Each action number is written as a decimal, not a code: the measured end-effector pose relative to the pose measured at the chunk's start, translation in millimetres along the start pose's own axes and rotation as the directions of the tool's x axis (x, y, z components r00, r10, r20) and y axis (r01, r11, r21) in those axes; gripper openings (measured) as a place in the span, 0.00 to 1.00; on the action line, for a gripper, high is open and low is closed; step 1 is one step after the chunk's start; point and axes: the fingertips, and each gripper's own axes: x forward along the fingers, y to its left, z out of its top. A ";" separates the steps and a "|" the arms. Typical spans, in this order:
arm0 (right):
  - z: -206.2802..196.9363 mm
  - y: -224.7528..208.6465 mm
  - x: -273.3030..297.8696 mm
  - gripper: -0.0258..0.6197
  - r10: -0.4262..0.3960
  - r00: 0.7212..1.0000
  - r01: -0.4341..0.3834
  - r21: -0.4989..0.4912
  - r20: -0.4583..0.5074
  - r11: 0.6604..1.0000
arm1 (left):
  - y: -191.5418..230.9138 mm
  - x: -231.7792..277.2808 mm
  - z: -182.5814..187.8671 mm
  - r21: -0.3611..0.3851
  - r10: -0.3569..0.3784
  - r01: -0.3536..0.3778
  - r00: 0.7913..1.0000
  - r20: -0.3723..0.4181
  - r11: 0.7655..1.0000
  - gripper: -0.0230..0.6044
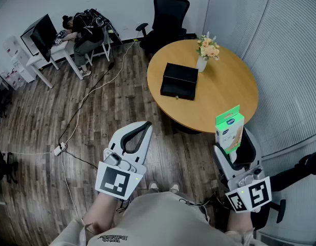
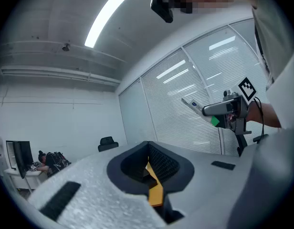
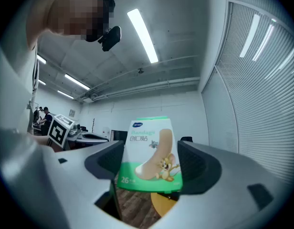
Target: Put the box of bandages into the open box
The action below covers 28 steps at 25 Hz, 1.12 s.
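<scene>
The right gripper [image 1: 234, 146] holds the box of bandages [image 1: 230, 128] between its jaws, one pad on each side, and the box stands upright in the air near the front edge of the round tabletop [image 1: 224, 94]. The black open box [image 1: 179, 81] lies on this tabletop, well apart from it, near a vase of flowers [image 1: 205, 53]. The left gripper [image 1: 147, 125] has its jaws together with nothing between them.
</scene>
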 end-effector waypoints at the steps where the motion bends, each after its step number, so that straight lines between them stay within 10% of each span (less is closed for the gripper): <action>1: 0.0 0.3 0.5 0.59 0.000 1.000 0.000 0.005 0.003 1.000 | -0.2 -0.1 0.2 -0.002 0.002 -0.002 1.000 0.003 1.000 0.07; 28: -23.8 -48.7 -30.5 0.59 0.082 0.994 -0.084 -0.038 -0.066 0.996 | -66.0 24.6 6.9 0.039 0.033 -0.033 0.999 -0.023 0.999 0.07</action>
